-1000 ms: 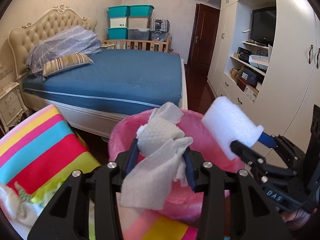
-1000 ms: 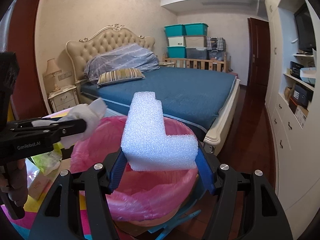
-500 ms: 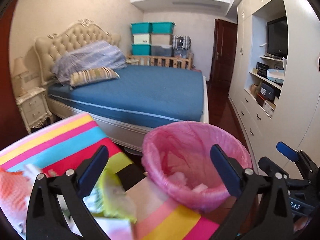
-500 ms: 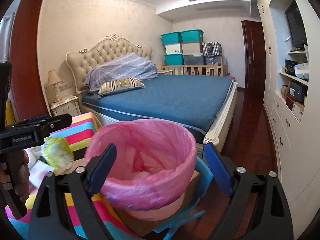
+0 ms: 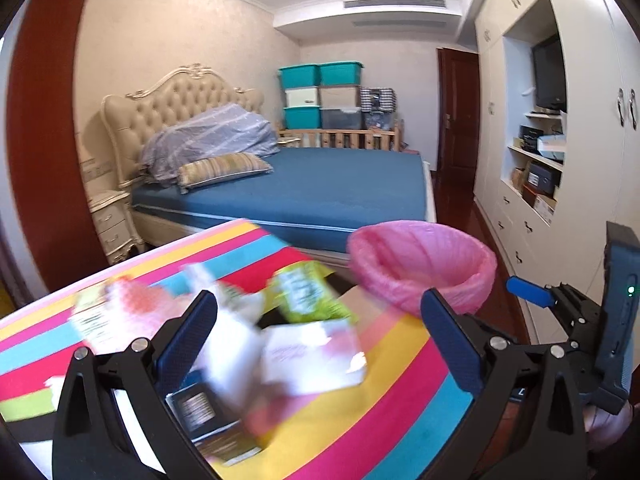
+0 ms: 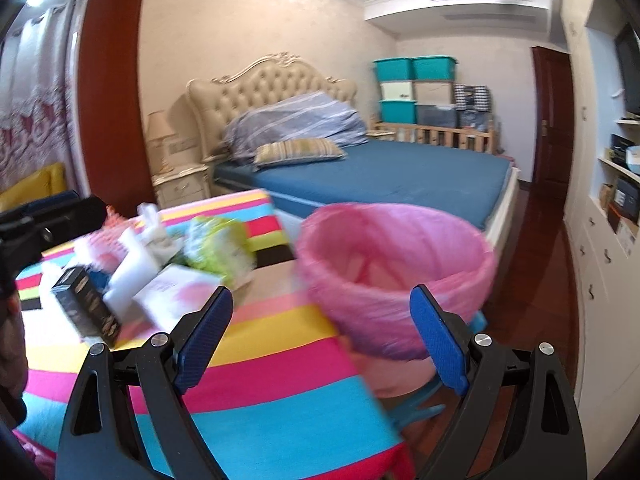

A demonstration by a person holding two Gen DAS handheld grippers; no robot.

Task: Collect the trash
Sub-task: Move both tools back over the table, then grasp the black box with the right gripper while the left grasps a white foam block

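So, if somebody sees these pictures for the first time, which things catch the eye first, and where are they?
Probably the bin with the pink bag, standing right of the table with the bright striped cloth. Next comes the blurred heap of trash on that cloth: a green wrapper, white cartons and a dark box. Both tongs, left and right, are open and empty.

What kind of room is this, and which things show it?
Most likely a home bedroom: a bed with a tufted headboard, a nightstand beside it, and built-in wardrobes holding a television.
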